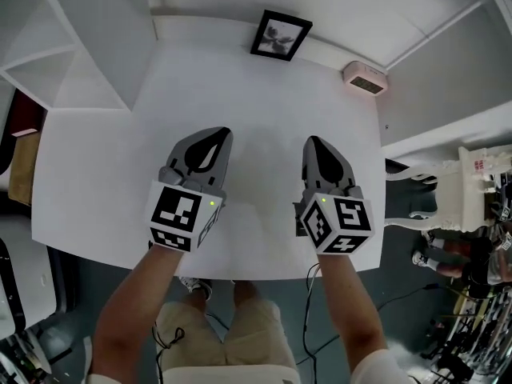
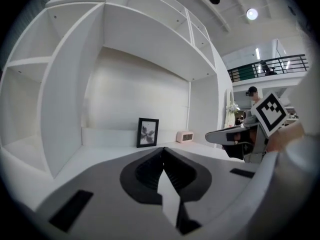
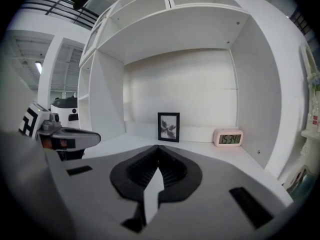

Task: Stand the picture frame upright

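Note:
A black picture frame (image 1: 281, 35) with a grey flower print stands upright at the back of the white desk (image 1: 264, 102), leaning against the wall. It also shows in the left gripper view, the frame (image 2: 147, 132), and in the right gripper view, the frame (image 3: 169, 127). My left gripper (image 1: 218, 133) rests low over the desk's front half, shut and empty. My right gripper (image 1: 314, 142) sits beside it to the right, also shut with nothing in it. Both point toward the frame from well short of it.
A small pink digital clock (image 1: 366, 78) stands at the back right of the desk, right of the frame. White shelving (image 1: 72, 46) rises at the left. The desk's front edge lies just behind the grippers, with the person's legs below.

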Tool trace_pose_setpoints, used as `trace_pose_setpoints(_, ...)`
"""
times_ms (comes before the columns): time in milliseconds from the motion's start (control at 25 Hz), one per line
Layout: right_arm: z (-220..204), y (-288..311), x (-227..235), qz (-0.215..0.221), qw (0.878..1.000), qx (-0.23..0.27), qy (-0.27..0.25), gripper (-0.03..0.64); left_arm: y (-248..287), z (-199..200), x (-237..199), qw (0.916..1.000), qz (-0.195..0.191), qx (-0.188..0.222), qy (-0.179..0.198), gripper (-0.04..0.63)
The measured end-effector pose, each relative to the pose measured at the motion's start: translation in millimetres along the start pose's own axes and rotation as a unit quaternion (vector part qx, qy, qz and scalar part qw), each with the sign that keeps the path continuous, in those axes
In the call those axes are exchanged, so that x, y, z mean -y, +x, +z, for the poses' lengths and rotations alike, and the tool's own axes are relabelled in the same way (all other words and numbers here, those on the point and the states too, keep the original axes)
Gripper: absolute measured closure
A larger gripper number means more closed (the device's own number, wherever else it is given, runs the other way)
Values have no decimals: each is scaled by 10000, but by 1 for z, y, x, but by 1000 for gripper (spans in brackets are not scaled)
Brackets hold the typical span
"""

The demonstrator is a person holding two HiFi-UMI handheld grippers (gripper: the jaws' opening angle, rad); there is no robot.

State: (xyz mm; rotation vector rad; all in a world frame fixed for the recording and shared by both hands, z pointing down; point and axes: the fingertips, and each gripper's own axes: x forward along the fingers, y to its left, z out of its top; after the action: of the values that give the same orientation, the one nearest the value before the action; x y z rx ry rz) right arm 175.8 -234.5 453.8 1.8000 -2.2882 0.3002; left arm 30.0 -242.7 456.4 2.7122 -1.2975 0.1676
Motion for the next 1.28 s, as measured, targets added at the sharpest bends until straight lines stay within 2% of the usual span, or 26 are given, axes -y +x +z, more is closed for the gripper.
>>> trace_pose_setpoints(200,26,-61,-8,-29,9995,184,267,607,-55,25,26,9997,-96,140,194,577)
trace_pose_setpoints(480,49,-132,-35,83,9980,455,442,607,-115,48,44,9998,93,168,-15,577)
trace_pose_setpoints(760,78,-176,-50,245,9967,557,546,607,-165,89,46,9985,392,355,-139,577)
trace_pose_setpoints(1040,99,-206,-74,602,9951,512,602,607,-213,123,47,9969,636,458,-35,577)
trace_pose_setpoints(1280,120,-236,-76,426,9959,615,509,607,-250,137,49,9954,740,561,-241,577)
